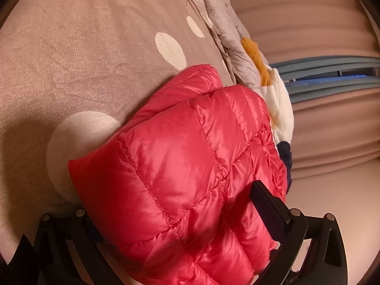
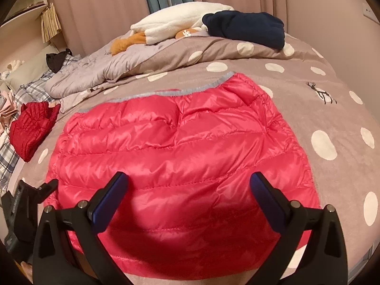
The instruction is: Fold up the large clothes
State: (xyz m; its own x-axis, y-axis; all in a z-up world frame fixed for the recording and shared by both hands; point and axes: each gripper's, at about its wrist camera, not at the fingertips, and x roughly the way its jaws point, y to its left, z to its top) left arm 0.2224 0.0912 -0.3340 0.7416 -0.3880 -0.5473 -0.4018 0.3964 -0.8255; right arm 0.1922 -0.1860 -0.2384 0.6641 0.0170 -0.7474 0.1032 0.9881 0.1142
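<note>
Setting: a bed (image 2: 296, 123) under a taupe cover with white dots, pale curtains (image 2: 99, 11) behind. You work from its near edge.

Item 1, nearest: your right gripper (image 2: 187, 199). Jaws wide apart, holding nothing, poised over the near hem of the jacket, one finger to each side of its middle.

Item 2: your left gripper (image 1: 180, 216), seen whole only in its own view. One finger lies over the top of the red quilting; the other is hidden beneath it. The fabric sits between the jaws, but whether they pinch it, you cannot tell. From the right wrist view this gripper shows at the jacket's left near corner.

Item 3: the red puffer jacket (image 2: 175, 147), the task's piece. It lies flat on the cover, already doubled into a broad block, grey-trimmed edge on the far side. Its long axis runs left to right across your front; its short axis runs away from you.

Judgement: the next fold likely turns on that axis. The left gripper is at one end of it and nearer a corner, the right sits central; one end carried across to the other would halve the length.

Item 4, farther: rumpled grey quilt (image 2: 95, 71), small dark red garment (image 2: 33, 128) at left.

Item 5, farthest: white plush toy (image 2: 180, 16) and navy folded garment (image 2: 247, 28), well apart from the jacket.
</note>
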